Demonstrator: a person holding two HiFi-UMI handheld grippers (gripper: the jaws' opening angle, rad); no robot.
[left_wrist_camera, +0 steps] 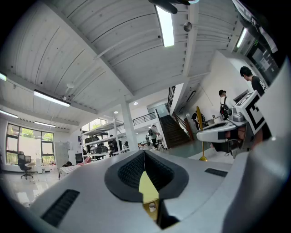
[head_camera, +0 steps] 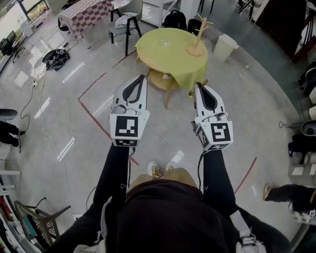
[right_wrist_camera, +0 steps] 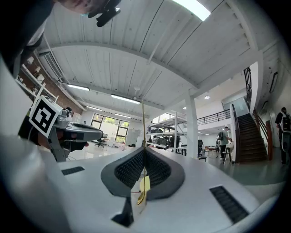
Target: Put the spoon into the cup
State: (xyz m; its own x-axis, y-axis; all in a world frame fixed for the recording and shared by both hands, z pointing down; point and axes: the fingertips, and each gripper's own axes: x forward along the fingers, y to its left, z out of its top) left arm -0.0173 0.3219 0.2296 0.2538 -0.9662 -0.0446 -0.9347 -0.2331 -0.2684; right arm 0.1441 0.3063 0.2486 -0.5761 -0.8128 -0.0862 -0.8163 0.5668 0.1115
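Both grippers are held level in front of me and point toward a round yellow-green table. A small clear cup stands on it beside a wooden mug tree. My right gripper is shut on a thin gold spoon, which sticks out across its tip. In the right gripper view the spoon rises as a thin line from the closed jaws of the right gripper. My left gripper is shut with nothing in it. In its own view the left gripper has its jaws together. Both grippers are well short of the table.
A white bin stands right of the table, and a chair and a checkered table stand behind it to the left. Cables and red tape lines lie on the floor. Someone's feet show at the right edge.
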